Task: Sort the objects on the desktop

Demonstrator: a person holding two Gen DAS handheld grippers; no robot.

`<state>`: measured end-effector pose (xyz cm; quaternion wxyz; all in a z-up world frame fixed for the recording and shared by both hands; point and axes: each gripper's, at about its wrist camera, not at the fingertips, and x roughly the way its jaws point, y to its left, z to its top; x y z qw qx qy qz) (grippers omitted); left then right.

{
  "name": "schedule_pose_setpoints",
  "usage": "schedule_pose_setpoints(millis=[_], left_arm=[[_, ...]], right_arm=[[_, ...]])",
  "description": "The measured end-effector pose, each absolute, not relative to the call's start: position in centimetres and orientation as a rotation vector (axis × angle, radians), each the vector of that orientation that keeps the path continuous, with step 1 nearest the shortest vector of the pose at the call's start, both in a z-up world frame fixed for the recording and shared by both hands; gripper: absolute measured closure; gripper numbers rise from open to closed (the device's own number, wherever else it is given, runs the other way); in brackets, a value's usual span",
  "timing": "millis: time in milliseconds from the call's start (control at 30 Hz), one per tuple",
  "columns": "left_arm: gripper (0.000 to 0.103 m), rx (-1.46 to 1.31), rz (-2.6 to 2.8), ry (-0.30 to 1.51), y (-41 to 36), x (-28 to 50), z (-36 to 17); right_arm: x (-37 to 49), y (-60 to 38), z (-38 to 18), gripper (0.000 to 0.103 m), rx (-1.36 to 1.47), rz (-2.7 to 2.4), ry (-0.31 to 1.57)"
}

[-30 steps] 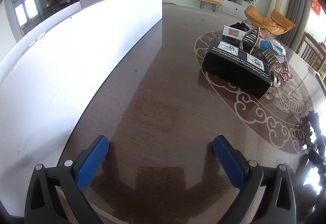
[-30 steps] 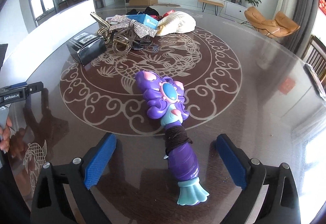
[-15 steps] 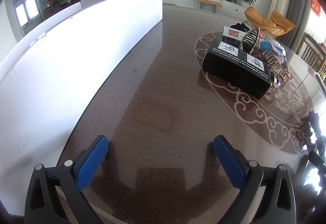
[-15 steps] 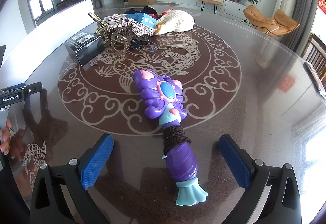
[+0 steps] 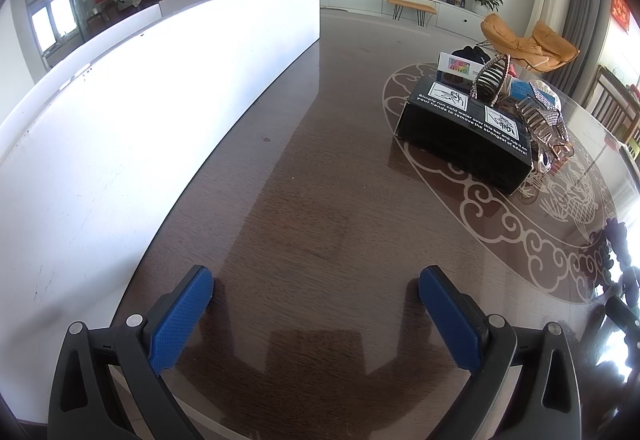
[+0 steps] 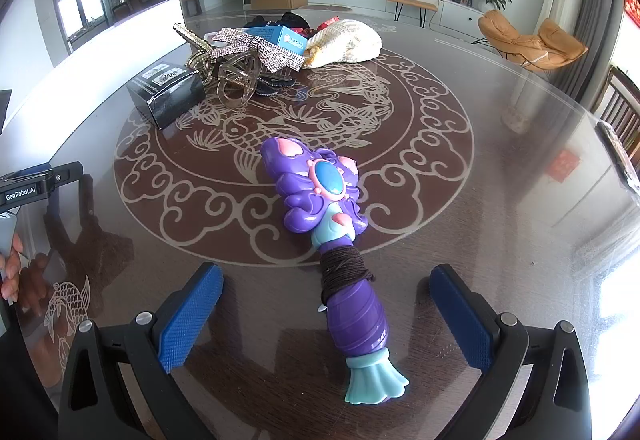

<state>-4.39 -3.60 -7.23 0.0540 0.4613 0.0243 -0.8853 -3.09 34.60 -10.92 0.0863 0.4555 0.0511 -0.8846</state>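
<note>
Right gripper (image 6: 326,316) wide open, holding nothing, fingers (image 6: 188,320) straddling the handle of the purple toy wand (image 6: 340,252). Wand lies flat on the glass surface (image 6: 500,160), tail end toward the camera, a dark hair tie (image 6: 344,272) wound around its neck. Best grip is likely the barrel just below the tie: lower until the pads sit level with it, centre it, then close squarely. Left gripper (image 5: 316,314) also open and empty, over bare surface, black box (image 5: 464,132) well ahead.
</note>
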Motion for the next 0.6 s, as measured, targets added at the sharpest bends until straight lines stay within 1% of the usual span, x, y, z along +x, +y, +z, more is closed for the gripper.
schedule_pose_setpoints(millis=[600], left_arm=[[0.000,1.400,-2.690,0.074,-3.58,-4.58,-7.39]], right_arm=[[-3.09,34.65,-10.94,0.000,1.358,-2.636,0.152]])
